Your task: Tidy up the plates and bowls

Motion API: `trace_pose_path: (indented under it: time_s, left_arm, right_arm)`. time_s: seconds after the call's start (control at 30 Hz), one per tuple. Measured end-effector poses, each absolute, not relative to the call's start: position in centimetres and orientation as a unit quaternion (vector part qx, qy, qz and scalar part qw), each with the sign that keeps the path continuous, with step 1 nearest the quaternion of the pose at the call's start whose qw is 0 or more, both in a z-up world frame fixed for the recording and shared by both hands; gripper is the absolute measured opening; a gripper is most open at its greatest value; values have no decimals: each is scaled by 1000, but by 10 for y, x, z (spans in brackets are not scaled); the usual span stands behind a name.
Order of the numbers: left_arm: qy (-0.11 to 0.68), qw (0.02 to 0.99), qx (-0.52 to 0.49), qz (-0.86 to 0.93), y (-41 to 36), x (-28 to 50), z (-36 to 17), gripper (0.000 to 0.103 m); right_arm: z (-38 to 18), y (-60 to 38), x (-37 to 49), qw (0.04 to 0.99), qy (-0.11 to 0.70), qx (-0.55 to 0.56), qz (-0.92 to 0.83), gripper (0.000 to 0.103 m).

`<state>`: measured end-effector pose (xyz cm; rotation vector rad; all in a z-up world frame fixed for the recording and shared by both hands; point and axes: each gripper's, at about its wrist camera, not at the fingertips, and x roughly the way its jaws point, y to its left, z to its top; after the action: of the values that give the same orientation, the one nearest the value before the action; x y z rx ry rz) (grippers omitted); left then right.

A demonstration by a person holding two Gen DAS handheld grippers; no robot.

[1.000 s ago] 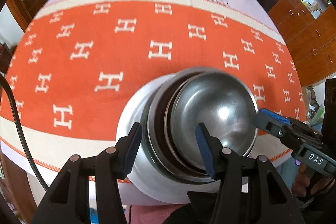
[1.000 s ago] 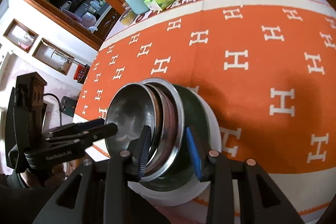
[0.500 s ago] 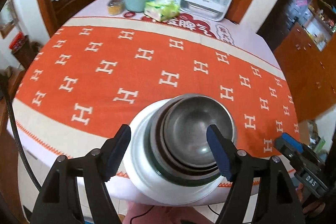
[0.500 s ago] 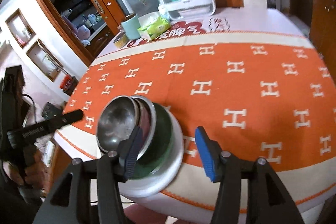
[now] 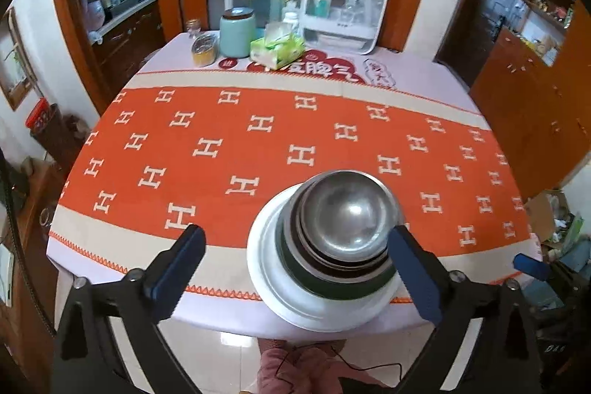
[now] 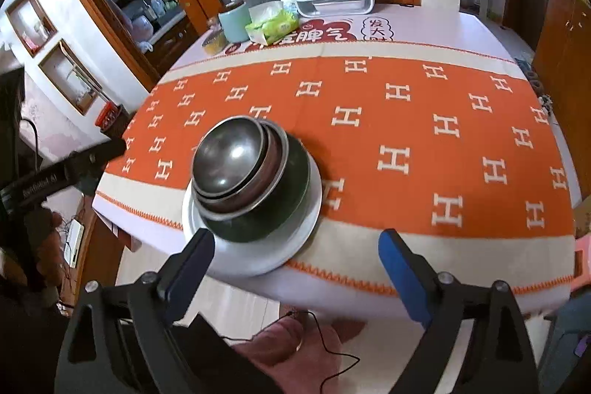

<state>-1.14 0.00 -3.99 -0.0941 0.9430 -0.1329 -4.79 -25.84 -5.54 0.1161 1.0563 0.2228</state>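
Observation:
A stack of dishes stands near the table's front edge. A white plate (image 5: 266,268) is at the bottom, then a dark green bowl (image 5: 295,270), a brown one, and steel bowls (image 5: 347,213) on top. My left gripper (image 5: 294,237) hovers above and short of the stack. Its jaws are opening wide and touch nothing. The right gripper (image 6: 295,239) is likewise raised over the same stack (image 6: 236,165), its jaws opening and nothing pressed between them. Each gripper shows at the edge of the other's view: the right gripper's blue tip (image 5: 528,264) and the left gripper's black finger (image 6: 110,148).
An orange cloth with white H marks (image 5: 258,135) covers the table. At the far edge stand a mint jar (image 5: 236,32), a small tin (image 5: 203,50), a tissue pack (image 5: 279,48) and a white storage box (image 5: 343,13). Wooden cabinets flank the room.
Both grippers have risen and drawn back from the stack, and their jaws have spread from around the bowl rims to wide apart. The stack stays where it was.

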Motion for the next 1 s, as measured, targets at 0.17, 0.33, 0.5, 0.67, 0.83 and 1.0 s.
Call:
trace_pose_path:
  time_s: [0.17,0.33,0.5,0.67,0.83,1.0]
  left_arm:
    - [447,891,-37,-73,1,-31,-27,102]
    - [432,898,-43,-73,2,-40,-16,102]
    - [397,916,-13,-49,-2,-47,-3,102]
    - [384,923,21,-13,-5,-47,-1,102]
    - [369,929,33,-10,-6,-46,2,102]
    - [378,925,34,-11,-4,-38,-2,102]
  right_arm:
    - [-27,-240,-65,865,487,63,107,91]
    - [-4,-227,-75,890,446,60,79,91]
    - [3,-227,-75,905,417,70,42,91]
    - [2,-221,-75,917,394,66,22,91]
    - [-2,-222,-74,919,387,75,7,91]
    - [-3,-219,-72,920,384,82,-1,94]
